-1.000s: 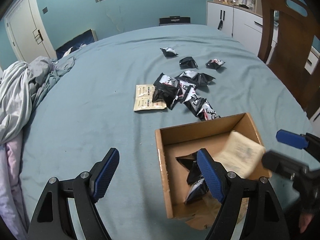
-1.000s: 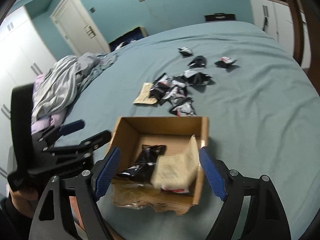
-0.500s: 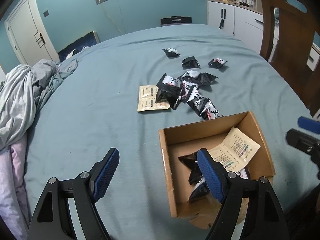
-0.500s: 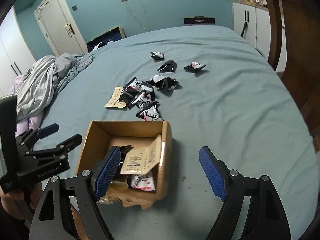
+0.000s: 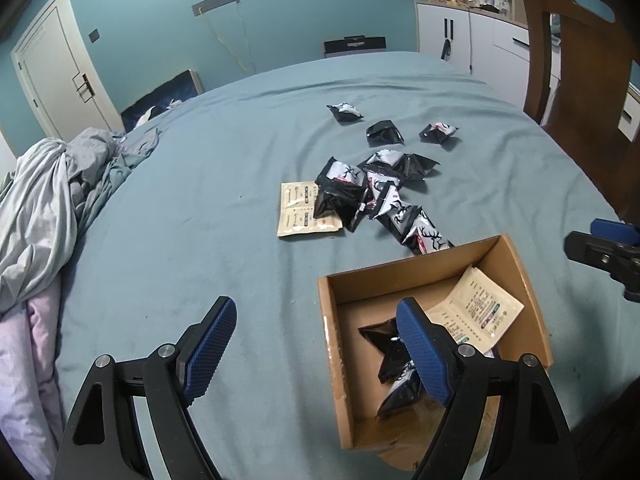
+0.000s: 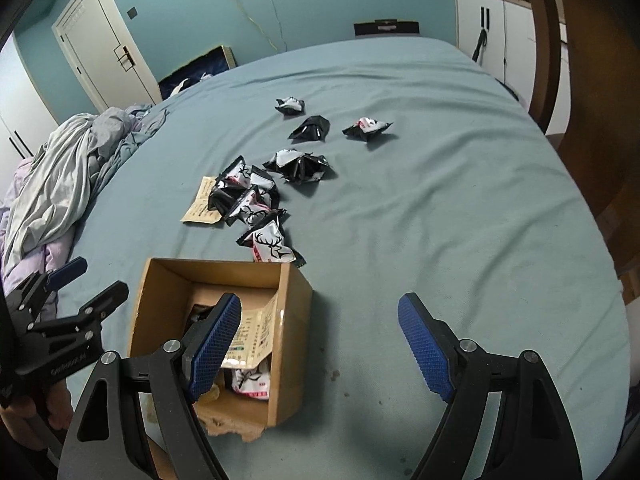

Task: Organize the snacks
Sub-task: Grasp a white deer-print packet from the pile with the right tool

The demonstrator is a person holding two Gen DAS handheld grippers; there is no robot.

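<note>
1. Blue bedsheet point(image 5: 200, 208) carries a cardboard box point(image 5: 326, 320) with a beige sachet point(image 5: 480, 312) inside.
2. Black snack packets point(image 5: 360, 196) lie behind the box.
3. Left gripper point(image 5: 316, 344) and right gripper point(image 6: 320, 340) both stand wide, holding nothing.

No wording can be read with certainty. The beige sachet point(image 5: 478, 310) in the cardboard box point(image 5: 332, 344), lower right of the left wrist view, carries lines of print and small green marks, too fine to make out; the beige sachet point(image 5: 296, 216) on the bedsheet at mid-frame likewise; the black snack packets point(image 6: 269, 242) bear a deer-antler emblem and a red strip, lettering illegible; the left gripper point(image 6: 84, 300) body, lower left of the right wrist view, has pale lettering, unreadable.
</note>
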